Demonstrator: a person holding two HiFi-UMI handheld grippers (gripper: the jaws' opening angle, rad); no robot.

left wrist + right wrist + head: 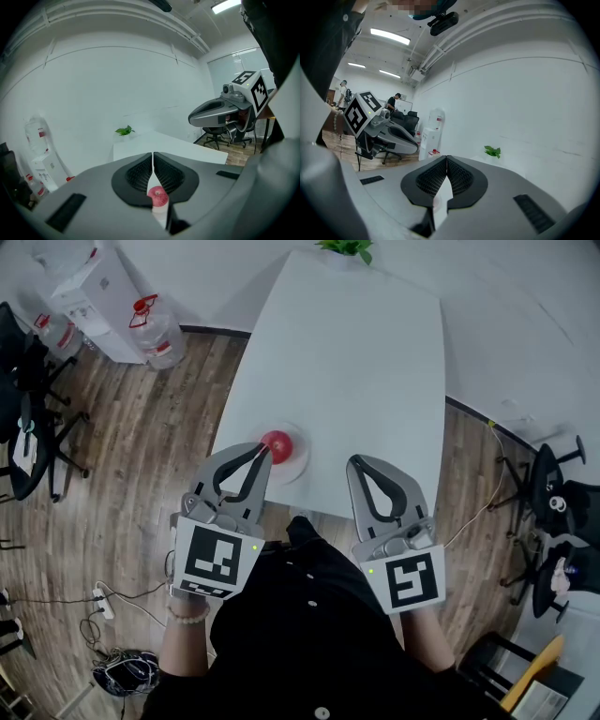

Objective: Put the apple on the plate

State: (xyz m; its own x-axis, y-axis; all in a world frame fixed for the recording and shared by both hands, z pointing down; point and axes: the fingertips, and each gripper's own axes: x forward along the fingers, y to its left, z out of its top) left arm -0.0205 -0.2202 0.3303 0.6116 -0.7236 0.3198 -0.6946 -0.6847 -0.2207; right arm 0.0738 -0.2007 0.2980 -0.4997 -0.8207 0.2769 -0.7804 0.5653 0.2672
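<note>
Item: round red apple, on pale round plate at the white worktop near edge. Left claw: pinched together, empty, just beside apple. Right claw: likewise closed, empty. Risk: a left-claw nudge rolls the apple off, or tips the plate floorward.

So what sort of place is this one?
Probably an office or lab: swivel chairs on a wood-look floor, a water dispenser with spare bottles, and a white table.
</note>
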